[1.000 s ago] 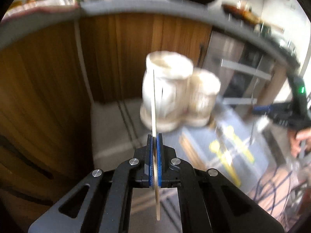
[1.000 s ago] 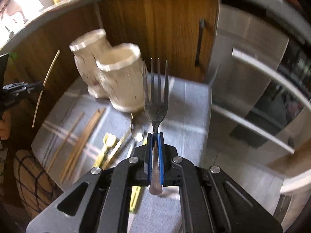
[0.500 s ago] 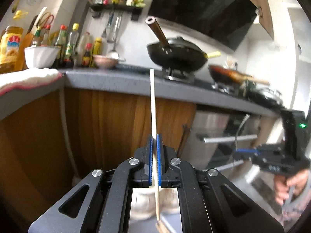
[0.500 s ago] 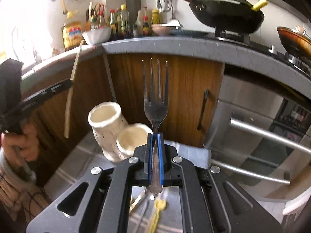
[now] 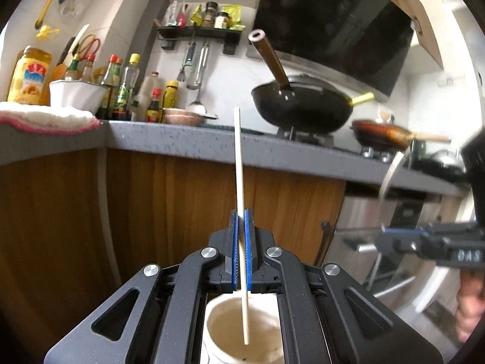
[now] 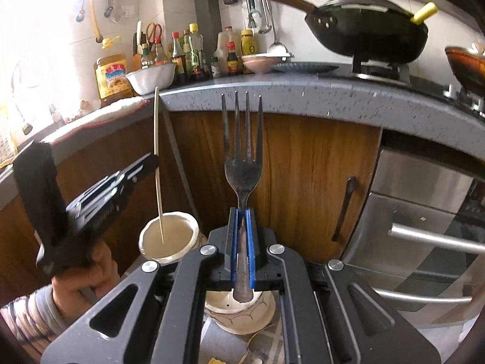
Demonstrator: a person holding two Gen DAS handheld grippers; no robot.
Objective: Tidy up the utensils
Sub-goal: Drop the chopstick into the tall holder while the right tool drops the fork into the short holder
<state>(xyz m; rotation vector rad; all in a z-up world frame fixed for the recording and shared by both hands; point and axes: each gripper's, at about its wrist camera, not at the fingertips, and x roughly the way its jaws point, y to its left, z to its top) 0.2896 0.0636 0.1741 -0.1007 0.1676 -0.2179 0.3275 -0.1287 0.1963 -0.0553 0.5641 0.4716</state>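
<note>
Standing under the grey kitchen counter [image 6: 303,97], I hold both utensils upright over two cream holders. My right gripper [image 6: 242,242] clamps the stiff, heavy fork [image 6: 242,163] low on its handle above the near holder [image 6: 239,315]; my left gripper [image 5: 241,242] pinches the light, slippery chopstick [image 5: 239,182] mid-shaft, its tip inside the far holder [image 5: 242,330].

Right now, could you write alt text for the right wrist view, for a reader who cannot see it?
The right gripper clamps a dark metal fork upright, tines up, its handle end above a cream ceramic utensil pot. To the left, the left gripper holds a thin pale wooden chopstick whose lower tip dips into a second cream pot.
</note>
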